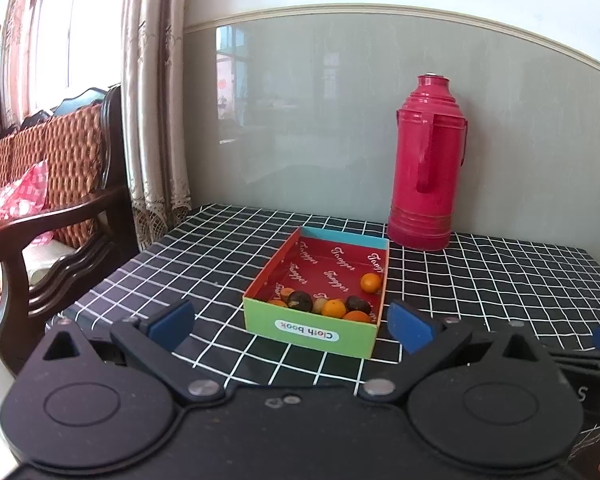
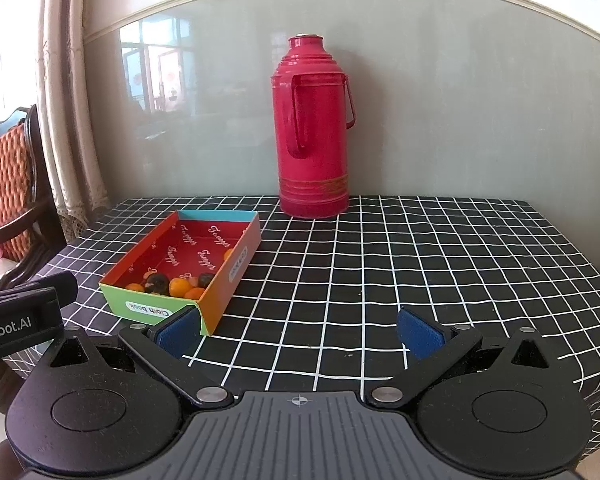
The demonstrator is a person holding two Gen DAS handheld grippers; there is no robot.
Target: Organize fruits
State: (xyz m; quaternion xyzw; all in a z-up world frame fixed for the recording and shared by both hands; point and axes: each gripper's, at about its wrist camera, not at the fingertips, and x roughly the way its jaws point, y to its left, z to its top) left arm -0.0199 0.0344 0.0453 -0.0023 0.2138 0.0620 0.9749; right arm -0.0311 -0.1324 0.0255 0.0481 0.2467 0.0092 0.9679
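Nearest, the left gripper and the right gripper both hung spread wide and empty above the black checked tablecloth. Beyond them, the fruits lay clustered inside the shallow cardboard box, at its near end. Farthest, a red thermos stood against the wall.

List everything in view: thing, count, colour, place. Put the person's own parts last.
box: one, green front, red inside, mid-table
fruits: several, orange and dark, exact count unclear, inside the box, mostly at its near end
lone orange fruit: one, by the box's right wall
thermos: one, pink-red, upright at the wall behind the box
tablecloth: one, black with white grid
chair: one, dark wood, woven orange back, left of the table
curtain: beige, at the window
left gripper: open, empty
right gripper: open, empty
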